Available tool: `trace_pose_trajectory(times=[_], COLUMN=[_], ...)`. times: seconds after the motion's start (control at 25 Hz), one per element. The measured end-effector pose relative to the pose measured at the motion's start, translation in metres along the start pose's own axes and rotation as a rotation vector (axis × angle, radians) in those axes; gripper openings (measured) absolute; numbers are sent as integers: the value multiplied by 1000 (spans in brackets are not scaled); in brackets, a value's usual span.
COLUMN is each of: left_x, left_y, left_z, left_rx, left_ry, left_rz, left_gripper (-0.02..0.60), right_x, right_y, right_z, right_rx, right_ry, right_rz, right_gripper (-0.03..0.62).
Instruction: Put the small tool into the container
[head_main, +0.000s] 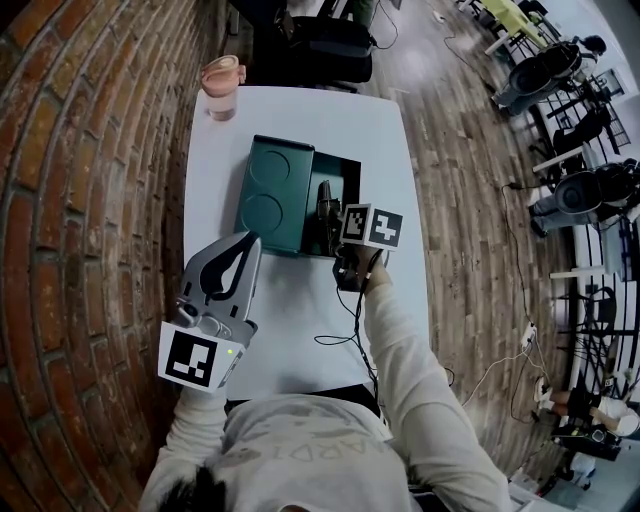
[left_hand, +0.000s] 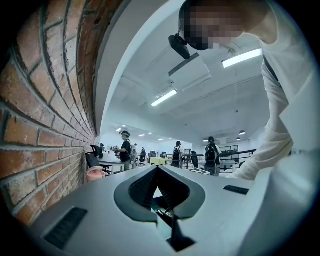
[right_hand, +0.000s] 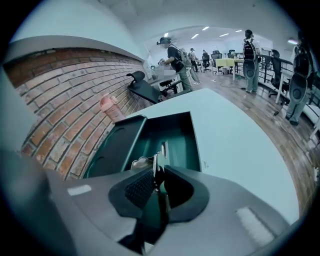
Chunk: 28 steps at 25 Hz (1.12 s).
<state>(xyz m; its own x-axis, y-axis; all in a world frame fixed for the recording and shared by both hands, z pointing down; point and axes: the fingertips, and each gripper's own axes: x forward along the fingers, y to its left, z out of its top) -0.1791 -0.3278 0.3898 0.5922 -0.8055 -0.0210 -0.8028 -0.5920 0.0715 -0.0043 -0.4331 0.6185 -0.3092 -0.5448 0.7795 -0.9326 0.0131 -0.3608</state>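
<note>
Jaws of your right gripper (right_hand: 158, 175) were pinched on the small tool (right_hand: 155, 161), a thin silvery piece with a dark grip, poised over the open dark-green container (right_hand: 177, 137) on the white table (right_hand: 235, 145). Your left gripper (left_hand: 158, 169) stood closed, empty.

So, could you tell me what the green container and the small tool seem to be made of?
The container: likely moulded plastic, dark green, matt; two round shapes are pressed into its lid. The small tool: probably metal; its thin edge glints silver.
</note>
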Motion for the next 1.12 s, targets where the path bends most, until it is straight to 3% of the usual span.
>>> trace_pose_trajectory(times=[0.28,0.64,0.84,1.12], left_x=[-1,-5,-9,-11], left_y=[-2,-9,-16,-24], left_z=[2,4,7,11], left_rx=[12,5,31,24], left_ry=[-1,-2,-11,-7], left_rz=[2,12,6,16], left_gripper=[6,6,6,6], right_x=[-2,-9,-19,-40], right_y=[20,41,42,50], right_z=[-3,-4,-6,-4], right_rx=[-19,-30,-67,-132], right_ry=[-3,-32,-47,-131], right_rz=[78,166,165,194], right_gripper=[101,108,12,8])
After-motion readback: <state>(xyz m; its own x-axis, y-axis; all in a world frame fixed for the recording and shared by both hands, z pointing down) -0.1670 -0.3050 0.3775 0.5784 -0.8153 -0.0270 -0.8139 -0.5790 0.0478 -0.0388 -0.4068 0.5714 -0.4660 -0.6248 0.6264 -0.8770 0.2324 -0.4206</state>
